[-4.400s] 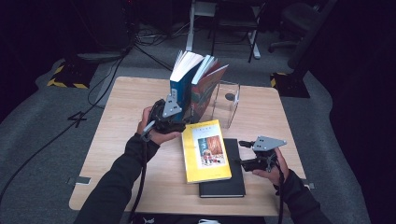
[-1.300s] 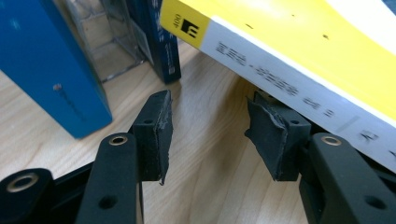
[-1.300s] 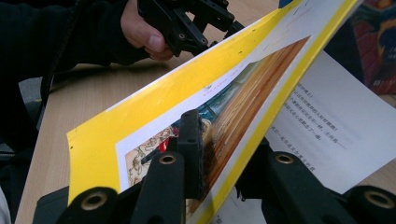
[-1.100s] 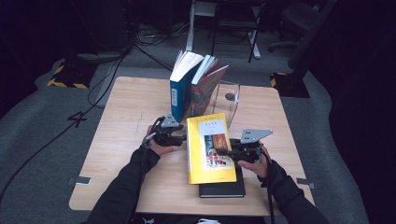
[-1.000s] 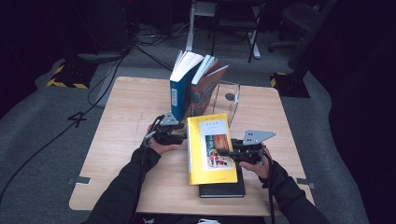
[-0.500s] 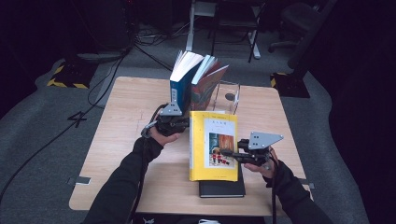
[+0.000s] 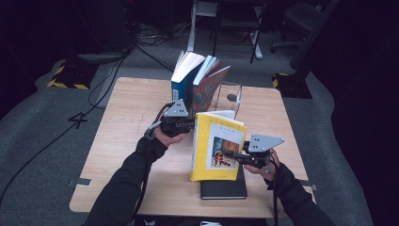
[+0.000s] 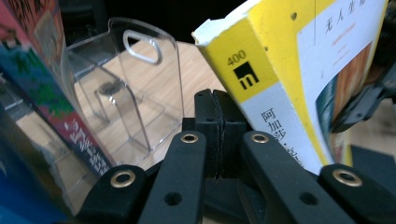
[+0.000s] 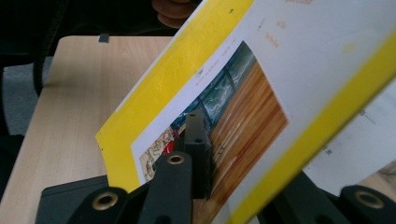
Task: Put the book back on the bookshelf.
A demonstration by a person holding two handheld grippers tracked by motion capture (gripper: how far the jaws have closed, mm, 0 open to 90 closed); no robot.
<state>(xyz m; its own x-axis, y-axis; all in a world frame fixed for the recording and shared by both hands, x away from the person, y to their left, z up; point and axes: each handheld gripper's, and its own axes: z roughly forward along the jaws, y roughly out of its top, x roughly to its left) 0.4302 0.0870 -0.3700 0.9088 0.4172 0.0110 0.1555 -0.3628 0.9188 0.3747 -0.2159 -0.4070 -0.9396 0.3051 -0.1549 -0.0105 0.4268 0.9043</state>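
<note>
- Two books already upright at the far side of the worktop [image 7: 122,141]: a blue book [image 7: 181,87] and a patterned book [image 7: 210,89], both leaning by a clear bookend [image 7: 230,96]
- Yellow book [image 7: 217,147] has come up from lying flat on the black book [image 7: 224,188] a few seconds ago to nearly standing, lower edge on the black one, spine toward the left hand; judged: mid-lift, on its way to join the upright row
- Right gripper [image 7: 235,156] has its fingers [image 9: 196,149] closed over the front cover's edge, one finger on the cover picture, so it carries the lift
- Left gripper [image 7: 188,126] has moved in against the spine; its fingers [image 8: 219,126] are pressed together with nothing between them, steadying by contact, not gripping
- Next, likely: slide the book into the gap beside the patterned one
</note>
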